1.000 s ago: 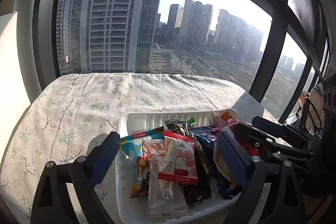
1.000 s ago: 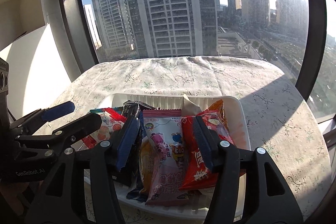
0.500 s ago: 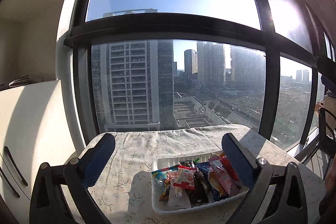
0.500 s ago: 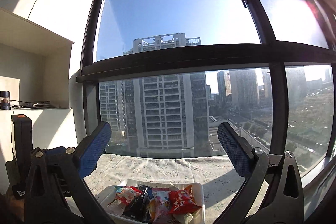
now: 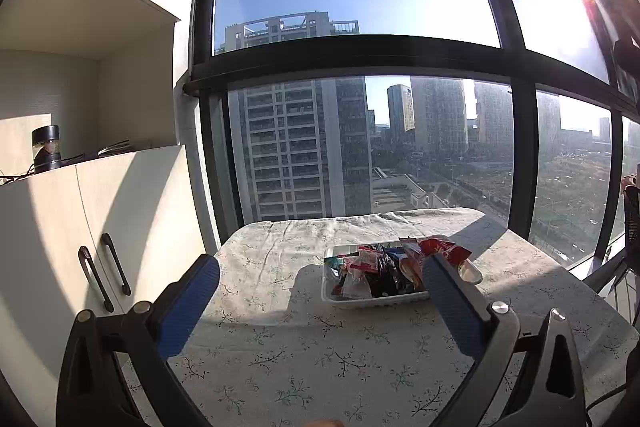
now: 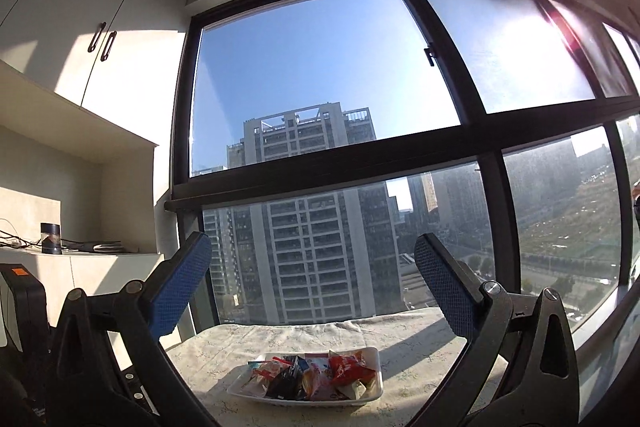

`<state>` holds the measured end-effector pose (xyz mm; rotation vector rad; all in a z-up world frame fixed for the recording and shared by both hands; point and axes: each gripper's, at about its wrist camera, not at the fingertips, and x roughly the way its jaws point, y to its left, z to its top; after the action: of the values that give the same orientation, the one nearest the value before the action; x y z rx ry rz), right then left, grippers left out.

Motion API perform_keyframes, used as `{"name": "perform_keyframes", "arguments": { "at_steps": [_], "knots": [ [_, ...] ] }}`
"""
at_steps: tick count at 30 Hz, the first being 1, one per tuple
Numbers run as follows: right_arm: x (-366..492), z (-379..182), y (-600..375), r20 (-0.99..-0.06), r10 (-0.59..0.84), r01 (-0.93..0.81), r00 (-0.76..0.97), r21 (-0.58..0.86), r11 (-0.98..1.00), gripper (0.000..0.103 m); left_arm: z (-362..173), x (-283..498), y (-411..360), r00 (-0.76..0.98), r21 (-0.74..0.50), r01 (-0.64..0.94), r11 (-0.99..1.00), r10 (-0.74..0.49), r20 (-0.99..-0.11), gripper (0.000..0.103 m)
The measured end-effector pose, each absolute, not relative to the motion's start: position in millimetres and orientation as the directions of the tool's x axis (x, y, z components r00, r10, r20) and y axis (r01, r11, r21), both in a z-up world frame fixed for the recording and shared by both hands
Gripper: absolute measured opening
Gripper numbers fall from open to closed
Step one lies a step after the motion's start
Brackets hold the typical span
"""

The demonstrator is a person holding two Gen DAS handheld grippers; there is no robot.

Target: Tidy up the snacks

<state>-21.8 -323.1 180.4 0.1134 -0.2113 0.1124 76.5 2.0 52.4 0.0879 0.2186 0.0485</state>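
Observation:
A white tray (image 5: 472, 271) holding several snack packets (image 5: 376, 269) sits on the flower-patterned tablecloth (image 5: 320, 339), toward its far right. My left gripper (image 5: 320, 269) is open and empty, well back from the tray and above the near part of the table. My right gripper (image 6: 312, 251) is open too, with nothing between its blue pads, raised and pointing at the window. The same tray (image 6: 376, 389) with a red packet (image 6: 348, 367) on top lies low in the right wrist view, far ahead.
A large dark-framed window (image 5: 360, 47) stands right behind the table. White cabinets (image 5: 100, 227) line the left wall, with a dark jar (image 5: 47, 147) on the counter. A black device (image 6: 20, 299) is at the left edge of the right wrist view.
Both grippers have pulled back and up from the tray, which now looks small and distant. The right gripper's jaws widened from narrow over the packets to fully open and tilted up toward the window.

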Motion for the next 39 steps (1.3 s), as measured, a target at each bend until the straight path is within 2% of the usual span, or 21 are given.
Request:
{"name": "perform_keyframes", "arguments": {
  "at_steps": [7,12,20,32,39],
  "knots": [
    [-73.6,162.9,-313.8,0.08,0.075,-0.078,0.994,0.036,0.996,0.103,31.5,47.5,1.3,0.942,0.074,-0.048,0.996,0.07,-0.329,0.103],
    [-74.6,142.4,-304.1,-0.048,0.054,-0.052,0.997,0.037,0.998,0.103,14.7,33.1,4.7,0.92,0.064,-0.048,0.997,0.07,-0.385,0.103],
    [-73.6,102.5,-303.0,-0.237,0.017,-0.013,0.971,0.017,1.0,0.103,0.9,11.9,3.8,0.916,0.064,-0.03,0.997,0.053,-0.398,0.103],
    [-102.3,64.5,-292.5,-0.315,0.005,-0.015,0.949,-0.029,0.999,0.103,1.4,-3.9,-9.9,0.914,0.032,0.003,0.999,0.01,-0.407,0.103],
    [-106.3,64.2,-290.0,-0.312,-0.001,-0.01,0.95,-0.035,0.999,0.103,-4.9,-1.5,-8.9,0.905,0.029,-0.006,1.0,0.017,-0.424,0.103]
  ]
}}
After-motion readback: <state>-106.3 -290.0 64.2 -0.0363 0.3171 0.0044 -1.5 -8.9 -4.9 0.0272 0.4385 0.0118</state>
